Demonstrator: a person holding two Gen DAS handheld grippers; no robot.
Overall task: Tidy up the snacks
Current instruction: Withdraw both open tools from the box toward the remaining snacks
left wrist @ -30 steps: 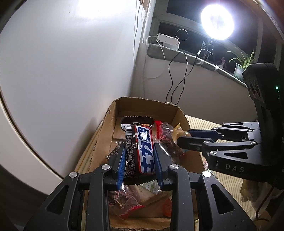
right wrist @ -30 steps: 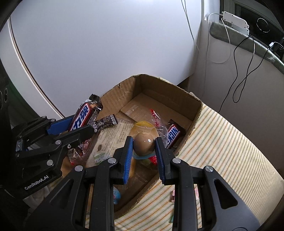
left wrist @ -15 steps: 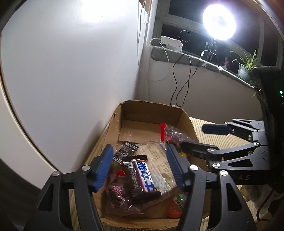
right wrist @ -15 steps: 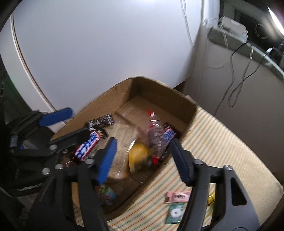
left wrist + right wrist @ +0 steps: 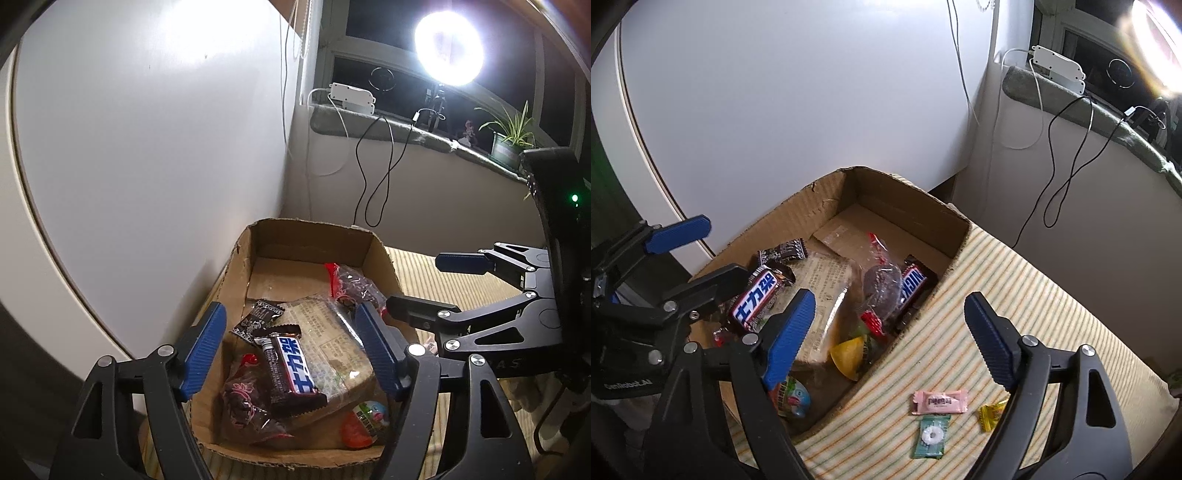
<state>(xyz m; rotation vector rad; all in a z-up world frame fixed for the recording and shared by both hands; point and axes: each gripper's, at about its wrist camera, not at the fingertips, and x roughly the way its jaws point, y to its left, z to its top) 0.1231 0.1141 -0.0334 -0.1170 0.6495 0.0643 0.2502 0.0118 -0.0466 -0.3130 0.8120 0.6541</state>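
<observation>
While both grippers gape | snack bar (image 5: 291, 369) lies in box (image 5: 314, 236)

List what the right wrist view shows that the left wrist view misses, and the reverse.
Only the right wrist view shows the pink wrapped candy, the green wrapped mint and the yellow wrapped candy lying on the striped cloth. Only the left wrist view shows the potted green plant on the sill. Both show the brown cardboard box holding the blue-labelled chocolate bar.
</observation>
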